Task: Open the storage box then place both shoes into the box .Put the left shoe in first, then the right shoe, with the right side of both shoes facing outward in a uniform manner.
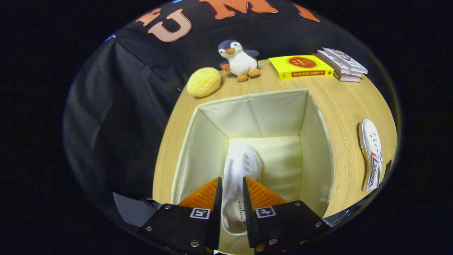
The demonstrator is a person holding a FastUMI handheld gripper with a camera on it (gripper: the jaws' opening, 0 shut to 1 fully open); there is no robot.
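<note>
The jaws (231, 198) grip a white shoe (240, 166) low in the frame's middle, inside the open box (318, 141). Lower it onto the floor before releasing, right side outward. The other shoe (371, 152) lies on the desk (347, 102), far right.

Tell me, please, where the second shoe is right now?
In the gripper view, the second shoe lies on the table to the right of the open box, apart from it, while the tongs hold the first shoe inside the box.
</note>
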